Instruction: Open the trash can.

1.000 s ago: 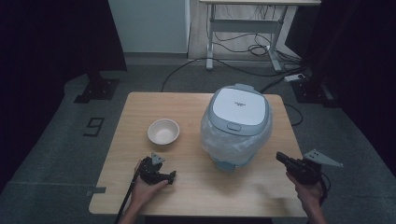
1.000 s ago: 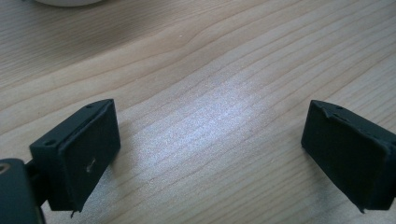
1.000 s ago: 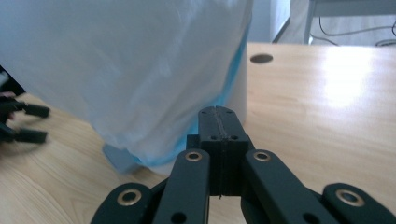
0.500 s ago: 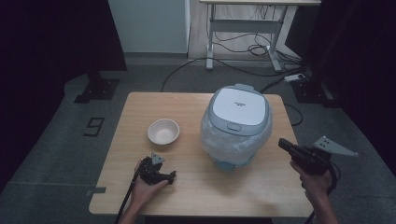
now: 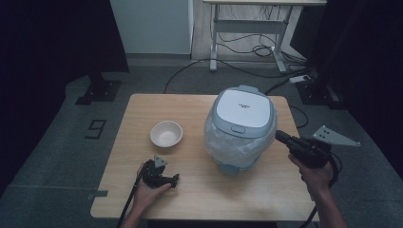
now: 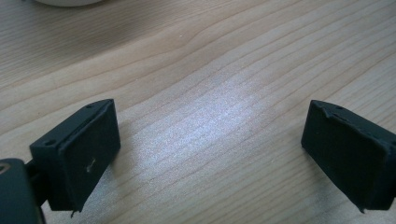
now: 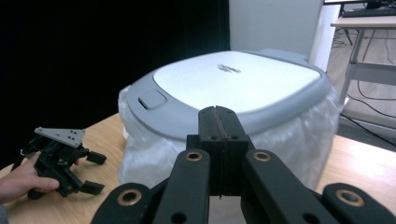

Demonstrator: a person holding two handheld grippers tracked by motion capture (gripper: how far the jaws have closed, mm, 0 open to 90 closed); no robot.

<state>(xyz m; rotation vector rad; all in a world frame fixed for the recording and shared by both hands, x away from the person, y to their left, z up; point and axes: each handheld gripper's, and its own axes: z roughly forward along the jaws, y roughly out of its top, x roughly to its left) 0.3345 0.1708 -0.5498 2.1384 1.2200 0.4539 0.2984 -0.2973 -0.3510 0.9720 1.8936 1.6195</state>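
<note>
R tongs [image 5: 281, 137] were pressed together w/ nothing between them, held in the air just beside the rice cooker's [image 5: 241, 124] right flank and aimed at it; in the right gripper view they [image 7: 218, 116] pointed at the grey lid rim [image 7: 261, 119]. The cooker sat right of centre on the surface [image 5: 142, 107], lid down, body wrapped in clear plastic film [image 5: 223, 147], w/ the latch button [image 5: 237, 128] on the front edge. L tongs [image 5: 172, 179] sat low at the near-left of the surface, wide apart w/ nothing between the pads [image 6: 88, 154], only bare wood. The white bowl [image 5: 166, 133] stood left of the cooker, apart from it. Risks, as I judged them: if the aim was the latch, the R tongs sat off to the side of it, so a straight push would prob hit the rim or film instead, shoving the cooker toward the bowl. Film looked slippery, so a side contact could skid. L hand wasn't bracing the cooker, so any hard poke might slide or rock it. Lid could also pop up into the R tongs if they hovered over it.
</note>
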